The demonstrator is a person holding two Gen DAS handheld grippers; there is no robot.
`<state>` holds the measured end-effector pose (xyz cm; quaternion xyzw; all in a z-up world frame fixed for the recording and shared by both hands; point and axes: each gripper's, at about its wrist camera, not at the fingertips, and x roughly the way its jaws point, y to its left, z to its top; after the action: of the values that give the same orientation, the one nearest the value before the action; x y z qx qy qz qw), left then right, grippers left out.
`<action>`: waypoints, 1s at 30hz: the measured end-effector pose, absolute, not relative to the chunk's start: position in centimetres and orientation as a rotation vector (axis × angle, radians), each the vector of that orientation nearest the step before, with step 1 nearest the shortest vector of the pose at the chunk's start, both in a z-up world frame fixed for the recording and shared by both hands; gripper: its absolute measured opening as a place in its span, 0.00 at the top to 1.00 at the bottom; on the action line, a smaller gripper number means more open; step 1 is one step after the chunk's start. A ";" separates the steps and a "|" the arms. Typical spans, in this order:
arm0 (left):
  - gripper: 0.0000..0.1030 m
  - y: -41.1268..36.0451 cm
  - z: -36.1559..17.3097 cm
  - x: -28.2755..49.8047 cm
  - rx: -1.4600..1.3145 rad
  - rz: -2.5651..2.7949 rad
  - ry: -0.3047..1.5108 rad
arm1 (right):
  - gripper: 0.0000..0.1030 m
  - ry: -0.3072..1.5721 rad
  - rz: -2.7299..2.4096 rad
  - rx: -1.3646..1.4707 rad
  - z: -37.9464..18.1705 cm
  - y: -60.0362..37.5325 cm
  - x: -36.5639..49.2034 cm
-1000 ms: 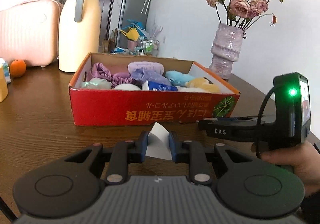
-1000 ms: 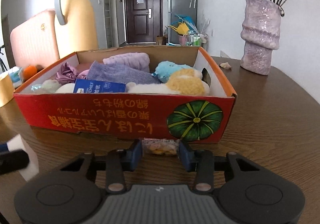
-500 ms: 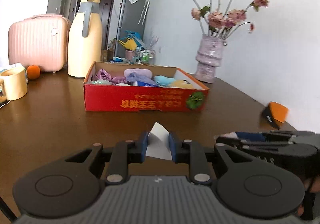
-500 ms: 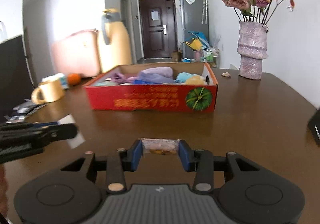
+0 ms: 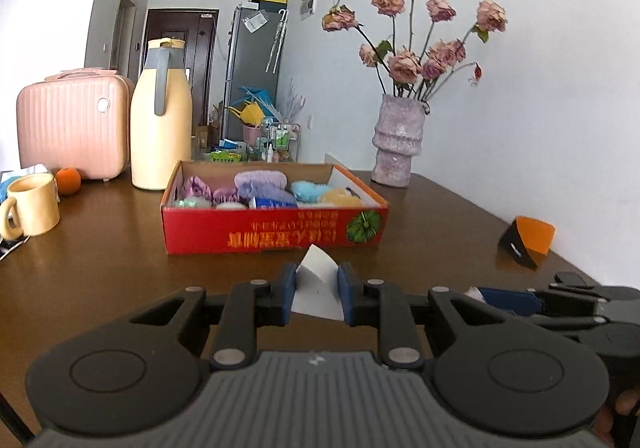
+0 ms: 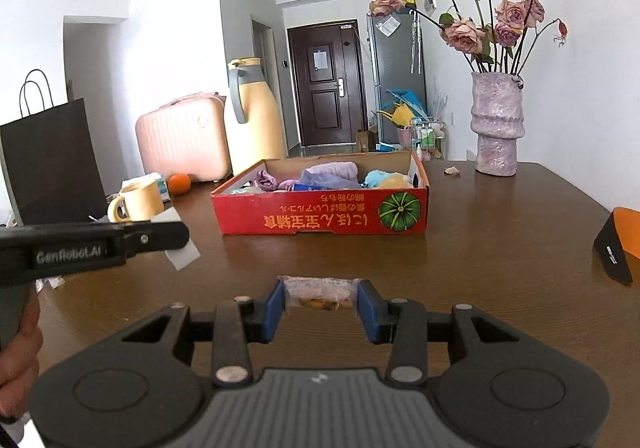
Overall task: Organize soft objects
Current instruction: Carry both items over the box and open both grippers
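Note:
A red cardboard box (image 5: pixel 276 234) (image 6: pixel 320 220) stands on the brown table, filled with soft things in purple, blue, yellow and white. My left gripper (image 5: pixel 317 290) is shut on a small white folded piece (image 5: pixel 316 284), held above the table well short of the box. From the right wrist view the same gripper (image 6: pixel 176 236) shows at the left with the white piece (image 6: pixel 182 248) sticking out. My right gripper (image 6: pixel 322 302) is shut on a small clear-wrapped packet (image 6: pixel 320 294) with pinkish and yellow contents. Its dark fingers (image 5: pixel 516 300) show low on the right in the left wrist view.
Behind the box stand a cream thermos jug (image 5: pixel 160 136), a pink case (image 5: pixel 74 128), an orange (image 5: pixel 68 181) and a yellow mug (image 5: pixel 34 206). A vase of dried roses (image 5: pixel 398 142) is at the back right. A black-and-orange block (image 5: pixel 528 242) lies at the right edge, a black paper bag (image 6: pixel 48 160) far left.
Both grippers have pulled back and up from the red box, which now looks smaller and farther. Each still grips the same item.

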<state>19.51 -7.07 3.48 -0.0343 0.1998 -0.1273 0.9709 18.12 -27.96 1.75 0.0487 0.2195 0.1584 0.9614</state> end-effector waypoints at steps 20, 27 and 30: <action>0.77 -8.1 1.8 59.0 0.010 -0.193 0.809 | 0.61 0.715 0.375 -0.048 6.0 -23.6 55.3; 0.69 -8.3 -1.6 61.0 0.028 -0.194 0.883 | 0.56 0.878 0.340 -0.137 -0.2 -21.3 60.4; 0.48 -8.0 -1.4 61.7 0.009 -0.173 0.924 | 0.56 0.881 0.319 -0.152 -0.1 -21.0 60.6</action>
<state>61.65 -8.02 -1.41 0.0043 0.4451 -0.0835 0.8916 60.63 -21.00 -0.07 -0.0730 0.4243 0.1534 0.8894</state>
